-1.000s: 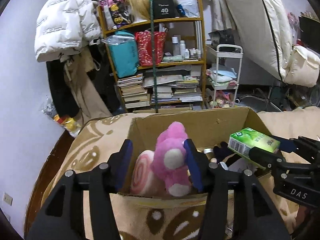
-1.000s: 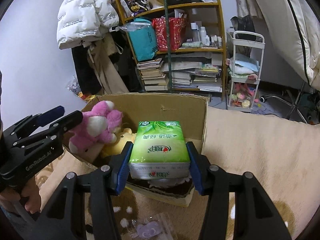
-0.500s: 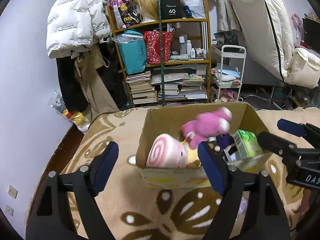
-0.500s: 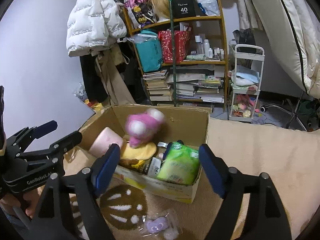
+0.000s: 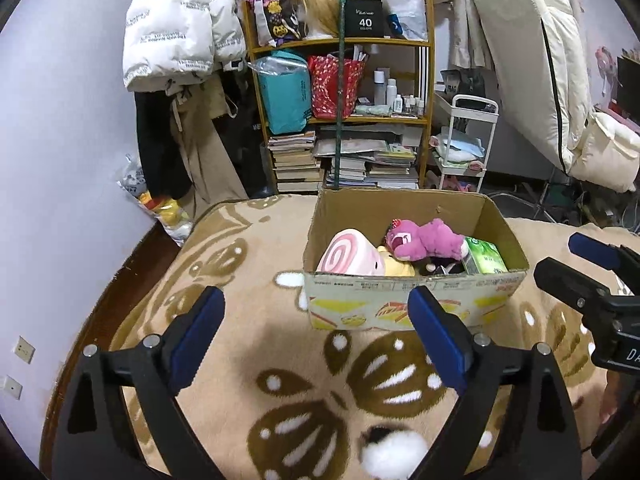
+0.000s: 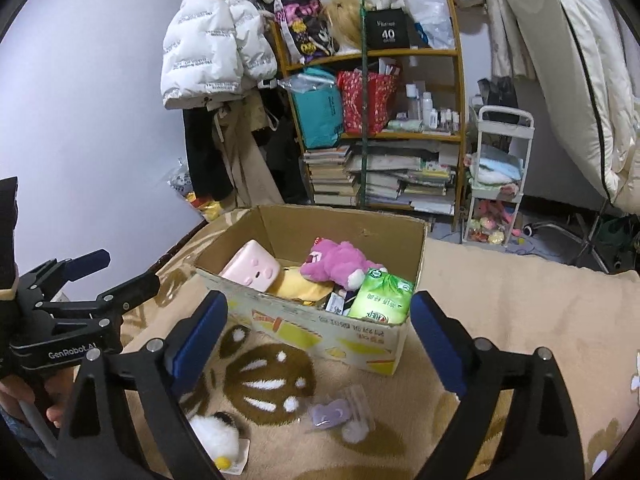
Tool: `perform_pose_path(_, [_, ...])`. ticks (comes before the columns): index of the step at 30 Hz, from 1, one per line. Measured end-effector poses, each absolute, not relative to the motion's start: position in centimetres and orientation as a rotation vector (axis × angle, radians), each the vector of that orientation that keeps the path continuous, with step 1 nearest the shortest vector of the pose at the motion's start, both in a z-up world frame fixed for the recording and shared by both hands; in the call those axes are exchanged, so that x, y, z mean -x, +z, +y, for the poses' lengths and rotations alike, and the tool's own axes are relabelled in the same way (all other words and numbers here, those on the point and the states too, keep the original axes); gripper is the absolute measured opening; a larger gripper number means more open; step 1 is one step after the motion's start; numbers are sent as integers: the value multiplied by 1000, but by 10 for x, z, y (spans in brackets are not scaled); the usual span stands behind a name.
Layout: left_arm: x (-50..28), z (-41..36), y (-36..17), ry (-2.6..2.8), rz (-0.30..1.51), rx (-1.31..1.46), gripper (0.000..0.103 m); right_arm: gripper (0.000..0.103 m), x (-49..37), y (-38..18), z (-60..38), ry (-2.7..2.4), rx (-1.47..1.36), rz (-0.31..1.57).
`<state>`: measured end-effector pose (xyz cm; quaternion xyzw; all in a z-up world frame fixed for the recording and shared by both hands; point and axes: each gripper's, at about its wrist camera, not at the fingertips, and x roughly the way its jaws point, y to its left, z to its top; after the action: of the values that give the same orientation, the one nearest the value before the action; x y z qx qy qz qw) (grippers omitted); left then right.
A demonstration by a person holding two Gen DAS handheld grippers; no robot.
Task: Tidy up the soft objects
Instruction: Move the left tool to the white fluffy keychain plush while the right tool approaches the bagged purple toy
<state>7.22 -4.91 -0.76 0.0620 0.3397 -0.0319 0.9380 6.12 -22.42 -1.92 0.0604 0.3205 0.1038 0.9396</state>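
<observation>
A cardboard box [image 5: 412, 304] [image 6: 320, 328] stands on the beige patterned blanket. Inside lie a pink bear plush [image 5: 424, 240] [image 6: 334, 260], a pink swirl roll cushion [image 5: 348, 256] [image 6: 252, 266], a yellow plush [image 5: 396, 266] [image 6: 296, 286] and a green tissue pack [image 5: 484, 256] [image 6: 382, 294]. My left gripper [image 5: 316, 330] is open and empty, short of the box. My right gripper [image 6: 320, 332] is open and empty, in front of the box; it also shows in the left wrist view [image 5: 576, 264]. A white fluffy toy [image 5: 394, 454] [image 6: 214, 438] and a lilac item in clear wrap [image 6: 340, 412] lie on the blanket.
A cluttered wooden shelf [image 5: 340, 120] with books and bags stands behind the box. A white trolley [image 5: 464, 148] stands to its right. Coats [image 5: 180, 28] hang on the left wall. The blanket's left edge [image 5: 132, 264] drops to dark floor.
Both grippers opened and let go: the pink bear and the tissue pack dropped into the box. Both grippers then pulled back and away from the box.
</observation>
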Motion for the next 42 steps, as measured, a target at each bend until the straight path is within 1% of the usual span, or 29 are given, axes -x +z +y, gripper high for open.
perform_pose_path(1, [-68, -49, -6, -66, 691, -128, 92, 102, -57, -18, -223, 214, -121, 650])
perform_pose_path(2, [-64, -48, -4, -67, 690, -126, 92, 103, -53, -18, -223, 216, -119, 646])
perform_pose_path(6, [-46, -41, -4, -66, 709, -83, 96, 103, -38, -15, -220, 229, -122, 647])
perform_pose_path(18, [-20, -26, -24, -54, 825, 2, 97, 103, -17, -20, -216, 223, -127, 689])
perform_pose_path(25, [-30, -28, -49, -95, 931, -14, 97, 103, -26, -40, -220, 216, -157, 764])
perform_pose_path(34, [-38, -31, -74, -128, 978, 33, 96, 103, -48, -69, -225, 187, -192, 859])
perform_pose_path(42, [-45, -36, -93, -138, 1030, 72, 96, 103, -63, -87, -230, 190, -239, 900])
